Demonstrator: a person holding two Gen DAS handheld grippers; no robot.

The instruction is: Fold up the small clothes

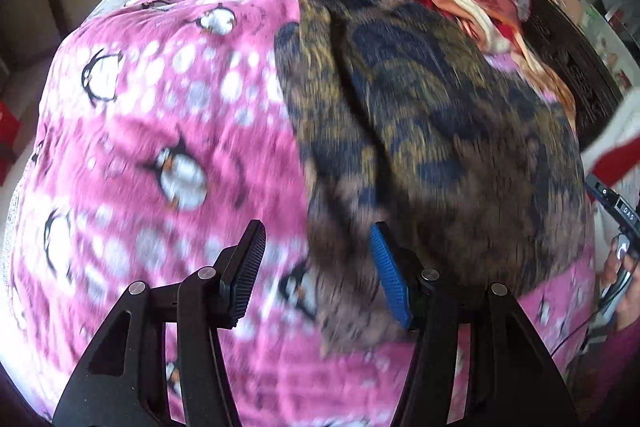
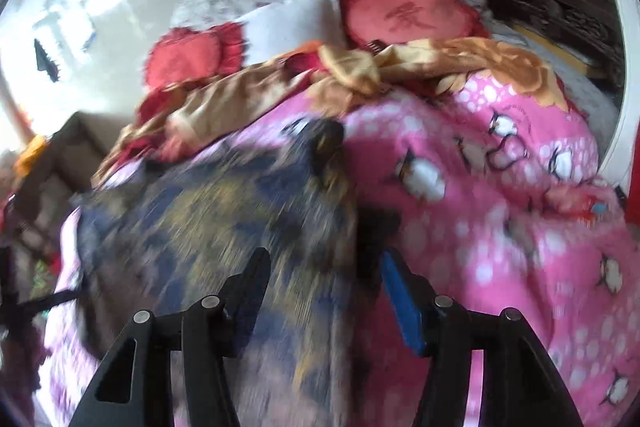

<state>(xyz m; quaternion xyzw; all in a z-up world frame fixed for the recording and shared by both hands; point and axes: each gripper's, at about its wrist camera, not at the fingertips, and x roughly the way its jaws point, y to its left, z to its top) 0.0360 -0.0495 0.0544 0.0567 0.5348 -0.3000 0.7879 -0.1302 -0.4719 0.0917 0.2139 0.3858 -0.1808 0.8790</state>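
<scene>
Bed covered by pink penguin-print blanket (image 1: 168, 115). Brown-and-navy patterned garment (image 1: 420, 131) lies directly on blanket, right of centre. Crumpled orange-red floral blanket (image 2: 360, 75) at far end. Red cushions (image 2: 404, 15) and white pillow (image 2: 296, 21) beyond.

Garment on the blanket

We take the blanket (image 1: 160, 131) as landmark: the garment (image 1: 420, 131) lies on it, toward its right side in our left view; a crumpled cloth (image 2: 248, 103) lies at its far edge, and the cushions (image 2: 404, 15) lie beyond that.
</scene>
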